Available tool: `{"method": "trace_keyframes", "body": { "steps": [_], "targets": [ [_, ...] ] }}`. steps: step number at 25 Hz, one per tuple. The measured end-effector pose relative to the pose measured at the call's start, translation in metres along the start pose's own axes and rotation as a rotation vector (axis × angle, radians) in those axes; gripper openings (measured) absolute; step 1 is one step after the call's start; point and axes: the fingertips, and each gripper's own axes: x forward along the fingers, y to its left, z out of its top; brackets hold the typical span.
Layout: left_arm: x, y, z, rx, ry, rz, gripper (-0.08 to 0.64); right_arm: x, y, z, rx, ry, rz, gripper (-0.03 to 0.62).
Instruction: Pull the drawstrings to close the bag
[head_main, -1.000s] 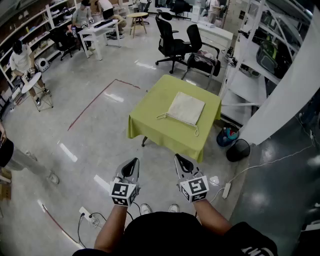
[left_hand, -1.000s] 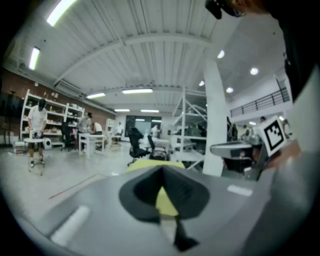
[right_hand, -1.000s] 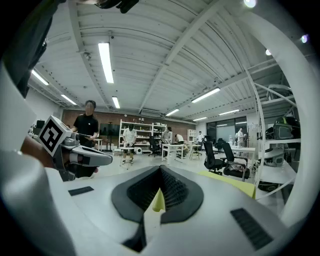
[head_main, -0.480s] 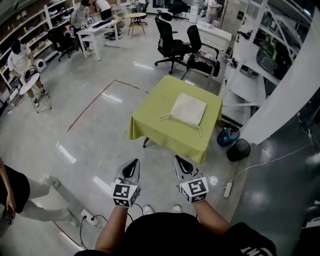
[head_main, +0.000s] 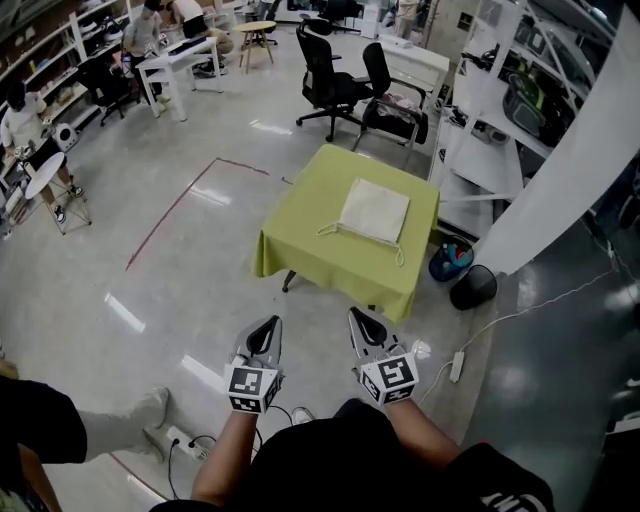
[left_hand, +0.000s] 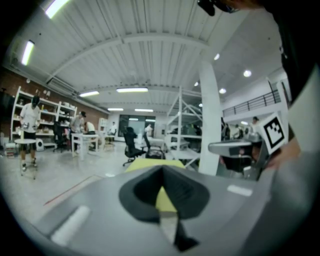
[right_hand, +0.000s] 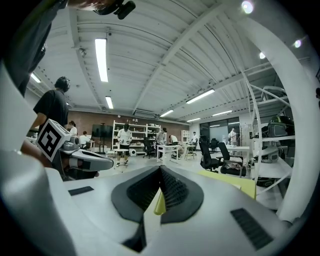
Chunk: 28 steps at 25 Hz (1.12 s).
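A green table (head_main: 305, 235) stands mid-room, two black chairs (head_main: 332, 88) behind it. A black bin (head_main: 472, 288) sits near its right side. Red tape (head_main: 180, 203) lines the floor (head_main: 190, 300).

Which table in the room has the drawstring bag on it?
The table draped in yellow-green cloth, the nearest one to you; the cream bag lies flat on it. The white tables farther back have no cloth.

Left gripper (head_main: 263, 335) and right gripper (head_main: 364, 328) closed, empty, side by side

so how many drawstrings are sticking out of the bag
2: one drawstring off the bag's near-left corner, the other off its near-right corner, both lying on the green table.
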Motion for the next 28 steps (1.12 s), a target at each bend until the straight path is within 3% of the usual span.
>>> {"method": "trace_keyframes", "body": {
  "steps": [6,14,20,28],
  "targets": [
    [0.016,0.003,-0.007,0.002,0.005,-0.038,0.006,0.005,-0.013,-0.009,0.017,0.020,-0.049,0.006],
    [0.071,-0.008,-0.003,0.017,0.037,-0.075,0.006,0.023,-0.060,-0.016,0.017,0.034,-0.052,0.006],
    [0.115,-0.020,0.002,0.136,0.068,-0.099,0.006,0.039,-0.099,-0.023,0.010,0.047,-0.044,0.006],
    [0.172,-0.038,0.001,0.116,0.107,-0.113,0.006,0.051,-0.158,-0.040,0.036,0.067,-0.040,0.006]
  ]
}}
